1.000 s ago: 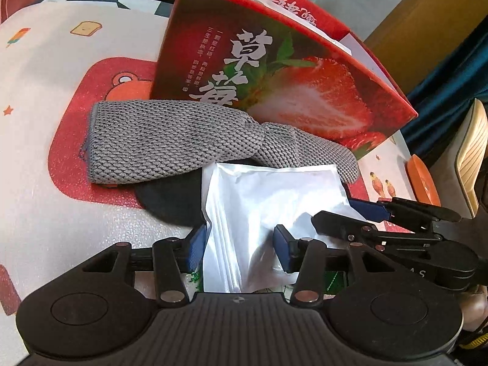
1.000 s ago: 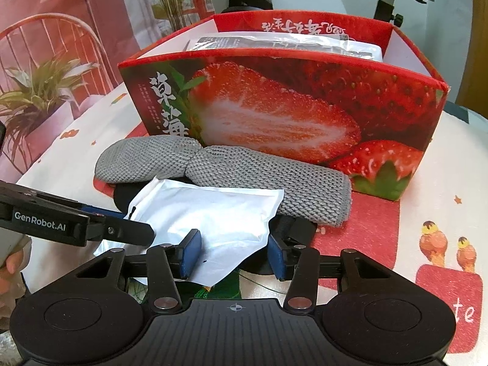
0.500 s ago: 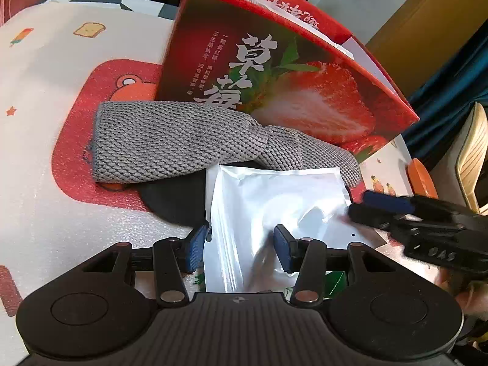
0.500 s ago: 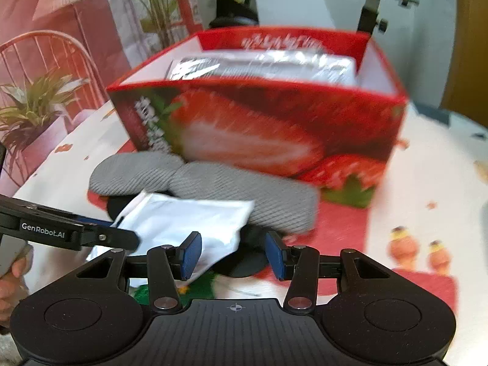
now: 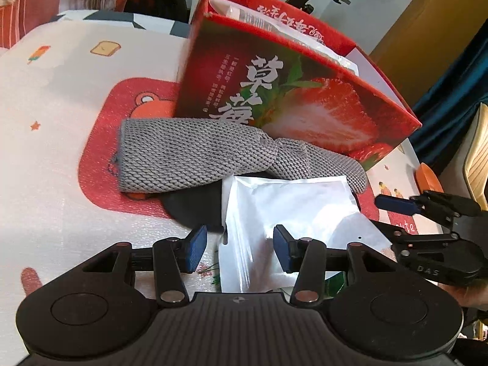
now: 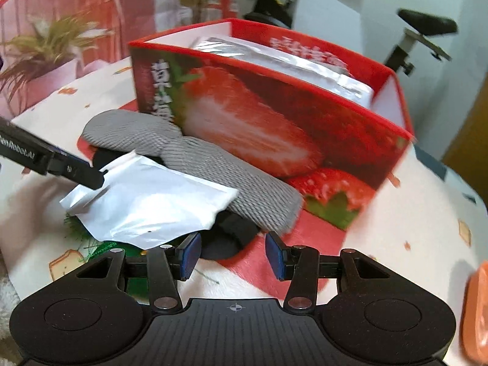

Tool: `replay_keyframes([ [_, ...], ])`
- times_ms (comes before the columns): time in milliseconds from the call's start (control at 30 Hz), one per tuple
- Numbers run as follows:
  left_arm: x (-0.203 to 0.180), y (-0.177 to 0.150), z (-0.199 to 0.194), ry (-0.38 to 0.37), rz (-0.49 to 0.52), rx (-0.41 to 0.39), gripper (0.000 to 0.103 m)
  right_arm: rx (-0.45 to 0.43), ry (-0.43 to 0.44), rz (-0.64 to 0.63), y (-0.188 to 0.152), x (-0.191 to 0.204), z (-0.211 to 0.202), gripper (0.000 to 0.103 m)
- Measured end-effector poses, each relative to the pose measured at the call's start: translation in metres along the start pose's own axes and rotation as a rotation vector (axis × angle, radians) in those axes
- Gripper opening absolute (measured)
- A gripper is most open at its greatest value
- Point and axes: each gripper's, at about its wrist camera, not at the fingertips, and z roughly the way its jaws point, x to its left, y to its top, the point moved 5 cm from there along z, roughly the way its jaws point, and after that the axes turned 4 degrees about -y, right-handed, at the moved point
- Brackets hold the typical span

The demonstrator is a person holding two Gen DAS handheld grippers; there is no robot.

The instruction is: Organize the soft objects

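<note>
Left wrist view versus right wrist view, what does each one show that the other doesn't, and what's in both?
Only the left wrist view shows the bear print on the table cover and the right hand-held gripper from outside. Only the right wrist view shows the potted plant and the left hand-held gripper's finger at the white pouch's corner. Both show the strawberry box, the grey cloth, the pouch and a black item beneath.

草莓 on strawberry box (image 5: pixel 259 91), "DAS" on right gripper (image 5: pixel 427 271), "Robot.AI" on left gripper (image 6: pixel 18 152)

Both grippers' fingers (image 5: pixel 195 251) (image 6: pixel 276 259) parted, angled downward.
</note>
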Motion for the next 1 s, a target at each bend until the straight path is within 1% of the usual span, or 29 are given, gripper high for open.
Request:
replay_keyframes([
  [167,0.012,0.0,-0.006,0.011,-0.04,-0.01,0.05,-0.001,0.007,-0.125,0.005,0.016,0.007,0.044],
  [300,0.018,-0.001,-0.004,0.018,-0.072,-0.01,0.05,-0.031,-0.008,-0.191,0.009,0.023,0.008,0.045],
  [700,0.021,-0.002,-0.01,0.02,-0.08,-0.032,0.05,-0.126,-0.025,-0.451,0.016,0.05,0.007,0.048],
  [767,0.023,-0.003,-0.012,0.024,-0.087,-0.036,0.05,-0.136,-0.015,-0.475,0.017,0.053,0.006,0.045],
  [800,0.023,-0.003,-0.012,0.025,-0.091,-0.039,0.05,-0.137,0.0,-0.481,0.018,0.055,0.006,0.04],
  [833,0.024,-0.003,-0.013,0.025,-0.095,-0.042,0.05,-0.137,0.016,-0.485,0.018,0.056,0.006,0.03],
  [900,0.026,-0.001,-0.014,0.027,-0.101,-0.051,0.05,-0.135,0.036,-0.484,0.018,0.057,0.004,0.025],
  [933,0.026,0.001,-0.015,0.028,-0.104,-0.056,0.05,-0.131,0.057,-0.471,0.019,0.057,0.003,0.015],
  [1000,0.026,0.004,-0.018,0.029,-0.106,-0.074,0.05,-0.119,0.092,-0.414,0.022,0.053,0.002,0.015],
])
